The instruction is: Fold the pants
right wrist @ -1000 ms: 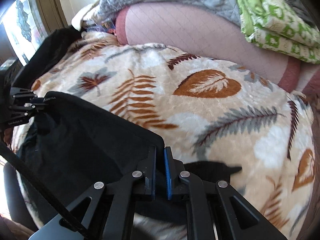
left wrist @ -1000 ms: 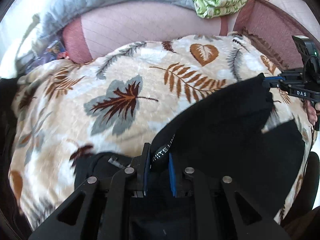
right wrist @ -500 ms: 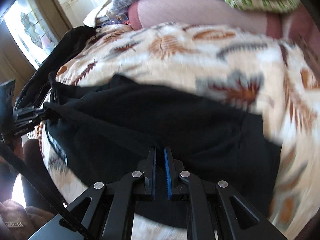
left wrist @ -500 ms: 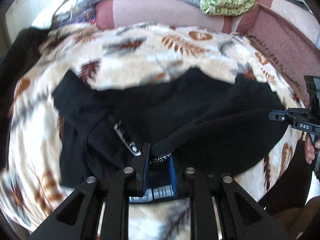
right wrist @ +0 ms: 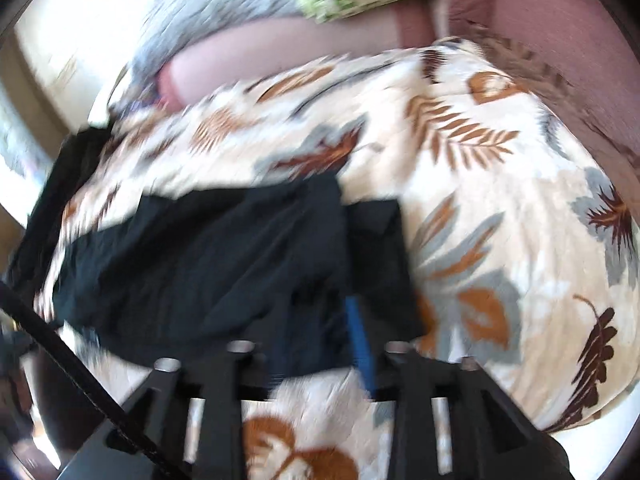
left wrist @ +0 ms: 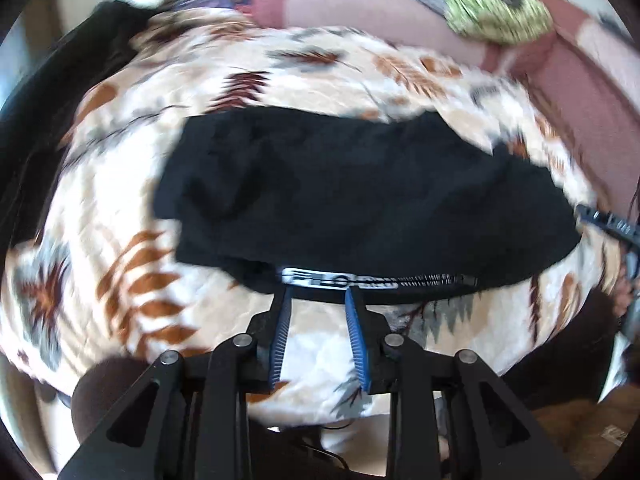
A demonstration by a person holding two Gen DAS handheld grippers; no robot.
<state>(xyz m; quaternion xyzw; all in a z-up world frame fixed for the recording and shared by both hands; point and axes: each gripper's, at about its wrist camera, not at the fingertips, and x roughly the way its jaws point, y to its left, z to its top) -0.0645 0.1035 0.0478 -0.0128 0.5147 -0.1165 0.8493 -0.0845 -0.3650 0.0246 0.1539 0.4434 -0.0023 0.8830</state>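
The black pants (left wrist: 352,196) lie folded in a wide band on the leaf-print blanket (left wrist: 168,304); the waistband with white lettering (left wrist: 376,280) runs along the near edge. My left gripper (left wrist: 318,294) is open and empty, its tips just at that waistband edge. In the right wrist view the pants (right wrist: 224,264) spread left of centre. My right gripper (right wrist: 316,308) is open, its blue pads (right wrist: 358,320) over the near edge of the cloth; the view is blurred. The right gripper also shows in the left wrist view (left wrist: 608,226) at the pants' right end.
A pink sofa back (left wrist: 352,4) runs behind the blanket, with a green patterned cloth (left wrist: 496,12) and a grey quilt (right wrist: 224,12) on top. A dark garment (left wrist: 48,120) lies at the far left. The blanket's near edge drops off below my grippers.
Both grippers have opened and let go of the pants. The lifted top layer has come down flat over the lower one, and both grippers have drawn back toward the near edge.
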